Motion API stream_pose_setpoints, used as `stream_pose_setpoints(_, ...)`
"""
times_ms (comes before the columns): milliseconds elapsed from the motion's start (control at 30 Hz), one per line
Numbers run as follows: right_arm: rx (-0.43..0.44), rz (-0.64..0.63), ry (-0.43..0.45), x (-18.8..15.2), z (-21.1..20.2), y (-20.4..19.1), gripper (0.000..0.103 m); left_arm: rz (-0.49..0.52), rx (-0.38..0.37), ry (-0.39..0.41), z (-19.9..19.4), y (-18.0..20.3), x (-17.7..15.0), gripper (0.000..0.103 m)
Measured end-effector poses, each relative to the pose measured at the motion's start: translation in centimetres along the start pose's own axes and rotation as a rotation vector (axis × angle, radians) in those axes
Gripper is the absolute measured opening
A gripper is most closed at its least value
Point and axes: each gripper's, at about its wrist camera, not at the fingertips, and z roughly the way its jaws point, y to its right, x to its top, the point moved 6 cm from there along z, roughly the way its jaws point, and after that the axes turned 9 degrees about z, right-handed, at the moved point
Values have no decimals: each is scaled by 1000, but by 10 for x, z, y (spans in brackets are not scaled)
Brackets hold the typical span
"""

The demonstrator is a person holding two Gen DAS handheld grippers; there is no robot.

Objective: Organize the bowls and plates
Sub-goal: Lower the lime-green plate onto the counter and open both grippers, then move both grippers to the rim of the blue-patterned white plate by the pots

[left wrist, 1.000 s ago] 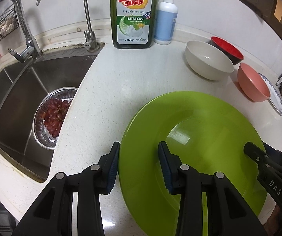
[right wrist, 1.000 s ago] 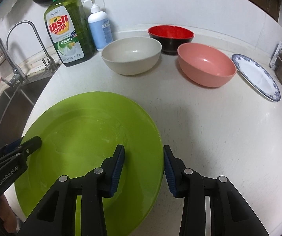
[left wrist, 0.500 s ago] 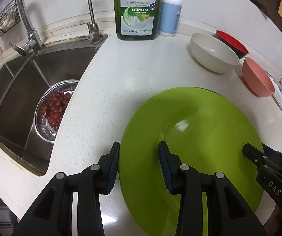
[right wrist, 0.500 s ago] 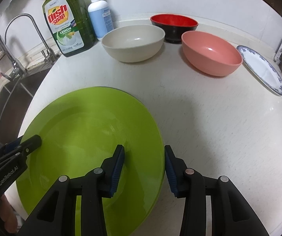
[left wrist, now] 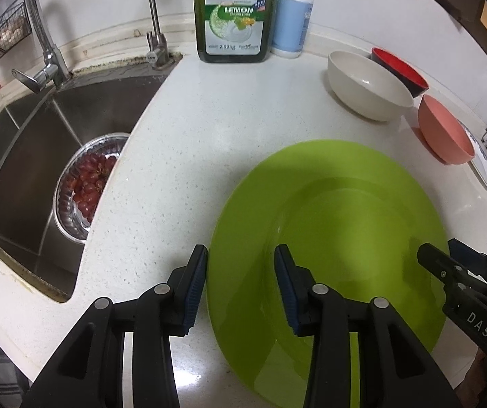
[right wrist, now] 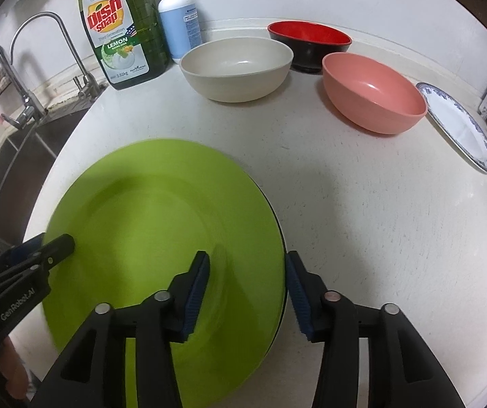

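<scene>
Both jaws stand released astride opposite rims of the round green plate (right wrist: 148, 224), face up.

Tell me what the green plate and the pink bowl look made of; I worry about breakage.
Green plate: likely melamine or plastic, uniform colour, soft glossy sheen. Pink bowl: likely plastic too, matte-satin surface with thin even rim. Ceramic cannot be ruled out by look alone.

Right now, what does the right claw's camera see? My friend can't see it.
The right claw, open, straddles the edge of a big green plate on a white counter. Behind sit cream, red and pink bowls.
</scene>
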Motion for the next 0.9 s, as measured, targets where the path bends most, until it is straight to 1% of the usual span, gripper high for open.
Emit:
stream_pose_setpoints(33,4,0,4,0,-1,0,55,2,6,8,-2,0,1,48)
stream_pose_setpoints(100,-2,-5,19,2,-4,1,59,6,11,25,-7,0,4,55)
stream_pose_setpoints(133,-5,-7,29,3,-6,1,61,9,12,37,-10,1,6,55)
stream_pose_setpoints(167,-5,-9,38,4,-9,2,61,14,17,45,-13,2,8,56)
stream_pose_setpoints(233,-4,-12,57,6,-15,3,61,24,17,56,-18,5,12,62)
stream_pose_setpoints(300,3,-9,68,8,-21,4,61,20,-1,70,-24,8,17,63)
stream_pose_setpoints(400,14,0,90,12,-32,8,61,30,-18,91,-33,16,24,71)
stream_pose_setpoints(467,20,5,106,15,-39,11,61,46,-20,116,-40,24,29,72)
stream_pose_setpoints(567,15,13,139,22,-51,20,62,76,-23,153,-51,36,40,83)
stream_pose_setpoints(600,12,19,150,24,-55,24,67,87,-25,167,-55,42,44,86)
stream_pose_setpoints(633,8,26,164,26,-60,29,70,101,-28,182,-59,48,47,88)
stream_pose_setpoints(733,-5,41,204,31,-73,45,71,144,-34,216,-69,67,59,93)
stream_pose_setpoints(900,-35,86,248,41,-92,78,72,224,-62,273,-83,104,77,95)
